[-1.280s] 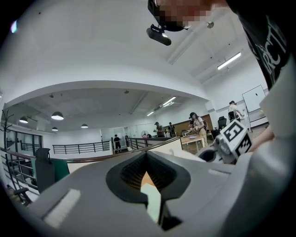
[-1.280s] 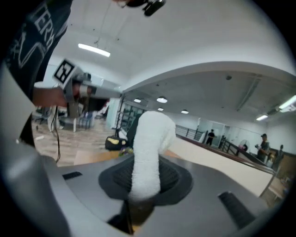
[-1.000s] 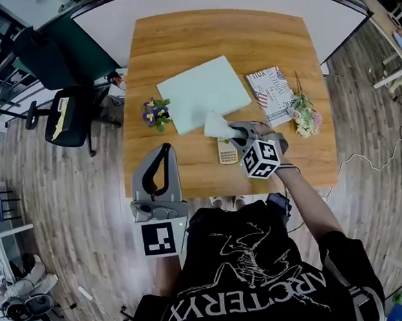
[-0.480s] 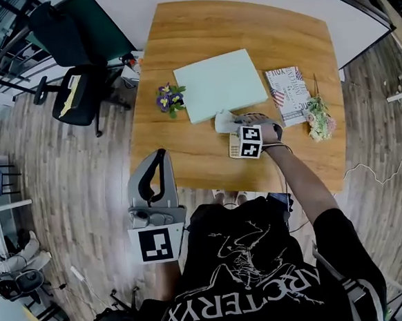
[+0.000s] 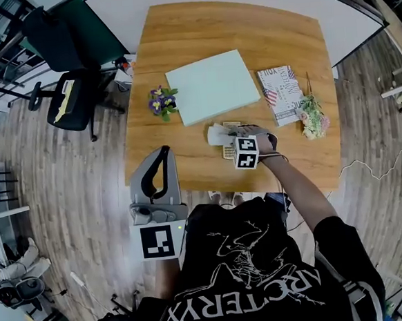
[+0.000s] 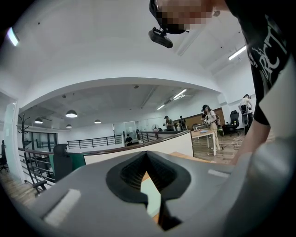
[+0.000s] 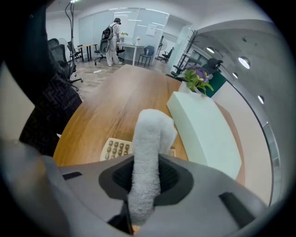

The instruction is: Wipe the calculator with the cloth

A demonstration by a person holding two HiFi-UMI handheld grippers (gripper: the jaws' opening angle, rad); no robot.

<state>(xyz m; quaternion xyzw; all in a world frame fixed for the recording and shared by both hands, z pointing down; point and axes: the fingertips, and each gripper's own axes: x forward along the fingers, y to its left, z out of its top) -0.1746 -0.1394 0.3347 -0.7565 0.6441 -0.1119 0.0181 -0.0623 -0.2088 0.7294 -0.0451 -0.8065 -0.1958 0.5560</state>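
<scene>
Left gripper, jaws shut on nothing, idles at the table's seven o'clock corner while the cloth, clamped in the right gripper, covers the calculator near six o'clock, where an unbraced swipe could skid it away.

Head looks down — table shared.

Left tool, jaws together, office beyond

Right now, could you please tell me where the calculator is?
Head view: the calculator lies just below the pale green pad, partly under the cloth the right gripper holds.
</scene>
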